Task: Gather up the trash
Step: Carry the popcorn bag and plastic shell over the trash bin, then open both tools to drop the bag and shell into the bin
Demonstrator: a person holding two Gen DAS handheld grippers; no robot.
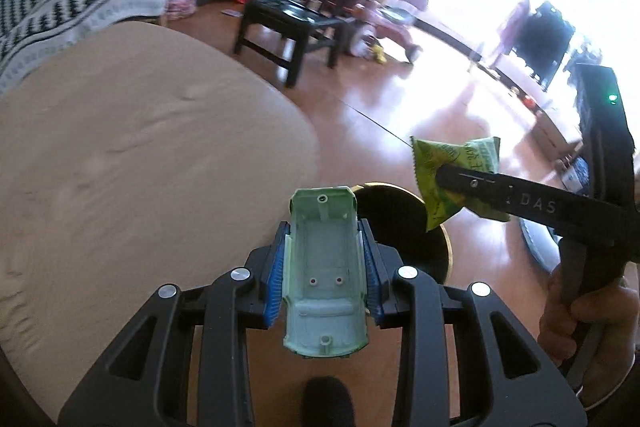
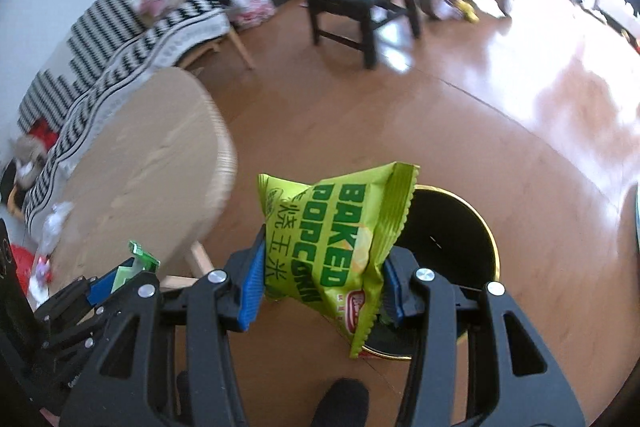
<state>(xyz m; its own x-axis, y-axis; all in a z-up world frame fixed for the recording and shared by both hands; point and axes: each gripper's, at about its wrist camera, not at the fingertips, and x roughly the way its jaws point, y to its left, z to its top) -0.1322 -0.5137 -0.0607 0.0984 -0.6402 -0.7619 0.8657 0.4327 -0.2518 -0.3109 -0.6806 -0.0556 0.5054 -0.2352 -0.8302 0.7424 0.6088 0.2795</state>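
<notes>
Both jaws grip: your left gripper (image 1: 325, 277) clamps a pale green shell (image 1: 325, 267), your right gripper (image 2: 324, 281) clamps a popcorn bag (image 2: 340, 243) above the black bin (image 2: 456, 247).

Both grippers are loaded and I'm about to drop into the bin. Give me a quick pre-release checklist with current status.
1. Right gripper clamped on the popcorn bag: ok.
2. Left gripper clamped on the pale green plastic shell: ok.
3. Black gold-rimmed bin open, no lid: ok.
4. Bag over the bin mouth: ok, its lower end hangs over the near rim.
5. Shell over the bin mouth: not ok, bin lies ahead and to its right.
6. Room left inside the bin: cannot tell.
</notes>
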